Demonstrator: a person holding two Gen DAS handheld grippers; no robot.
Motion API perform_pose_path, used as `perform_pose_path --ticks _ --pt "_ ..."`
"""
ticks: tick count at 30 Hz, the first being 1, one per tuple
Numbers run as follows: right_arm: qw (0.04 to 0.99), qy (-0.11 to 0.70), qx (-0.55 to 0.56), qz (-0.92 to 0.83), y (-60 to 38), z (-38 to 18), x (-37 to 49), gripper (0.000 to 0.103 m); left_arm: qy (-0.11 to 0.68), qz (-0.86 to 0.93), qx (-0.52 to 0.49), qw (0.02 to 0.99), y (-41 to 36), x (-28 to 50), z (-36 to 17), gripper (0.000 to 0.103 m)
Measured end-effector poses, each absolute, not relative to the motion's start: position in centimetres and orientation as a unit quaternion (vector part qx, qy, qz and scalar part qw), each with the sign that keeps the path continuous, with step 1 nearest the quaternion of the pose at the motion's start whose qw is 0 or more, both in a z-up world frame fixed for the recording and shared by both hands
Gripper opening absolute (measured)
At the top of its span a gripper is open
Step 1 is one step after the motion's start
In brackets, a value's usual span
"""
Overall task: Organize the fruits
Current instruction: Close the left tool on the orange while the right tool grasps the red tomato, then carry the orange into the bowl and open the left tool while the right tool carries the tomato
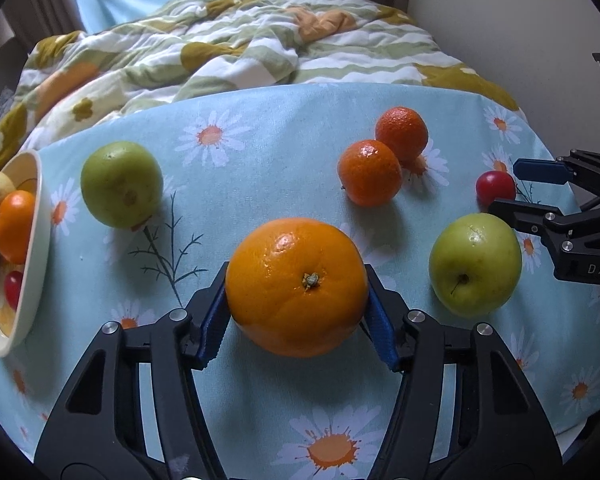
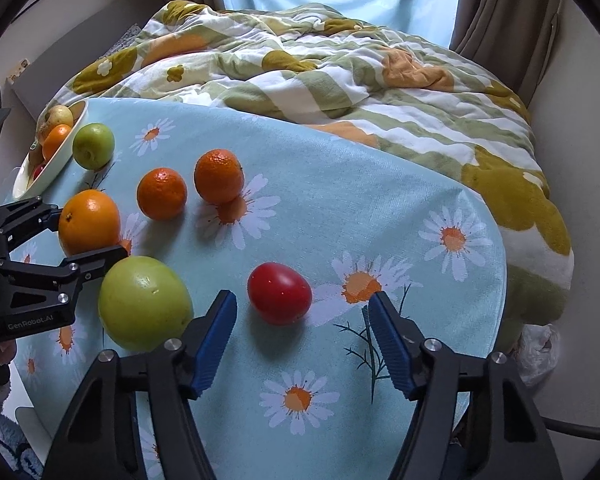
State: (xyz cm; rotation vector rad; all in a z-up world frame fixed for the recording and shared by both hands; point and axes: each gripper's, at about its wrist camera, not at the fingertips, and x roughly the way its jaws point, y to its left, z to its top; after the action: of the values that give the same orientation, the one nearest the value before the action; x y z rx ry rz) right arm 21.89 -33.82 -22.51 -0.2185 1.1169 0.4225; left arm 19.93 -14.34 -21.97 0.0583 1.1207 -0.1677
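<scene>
We have the orange (image 1: 298, 286) on the cloth (image 1: 284, 128), left gripper (image 1: 296, 320) pads pressed against its sides for lifting toward the bowl (image 1: 32, 280). Our right gripper (image 2: 302, 334) straddles the tomato (image 2: 279, 293), jaws apart, not touching.

The cream bowl (image 1: 28, 280) was cut off by the left wrist view's left edge, so much of its contents stayed unseen. In that view the right gripper's (image 1: 504, 190) lower finger hid part of the small red fruit (image 1: 494, 186). The large orange (image 1: 296, 286) covered most of both blue pads (image 1: 212, 328) beside it.
</scene>
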Motion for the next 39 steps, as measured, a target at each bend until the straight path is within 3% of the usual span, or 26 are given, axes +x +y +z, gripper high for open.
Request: perform_pose_path --ticks 13,15,18,39 --pt "0.815 0.529 -0.106 0.211 -33.1 -22.9 22.2 0.045 0.536 -0.064 0.015 0.842 -13.0 18.7 -21.8 0.066" --pt "0.814 0.529 -0.108 0.215 -32.8 -22.9 22.1 0.036 0.535 -0.063 0.013 0.842 -13.0 18.5 -21.8 0.066" --pt "0.813 0.527 -0.116 0.22 -32.4 -22.9 22.1 0.031 0.534 -0.063 0.009 0.843 -12.8 18.3 -21.7 0.066" --pt "0.834 0.491 -0.108 0.227 -30.9 -17.9 20.0 0.03 0.501 -0.052 -0.016 0.864 -10.2 15.1 -16.2 0.066"
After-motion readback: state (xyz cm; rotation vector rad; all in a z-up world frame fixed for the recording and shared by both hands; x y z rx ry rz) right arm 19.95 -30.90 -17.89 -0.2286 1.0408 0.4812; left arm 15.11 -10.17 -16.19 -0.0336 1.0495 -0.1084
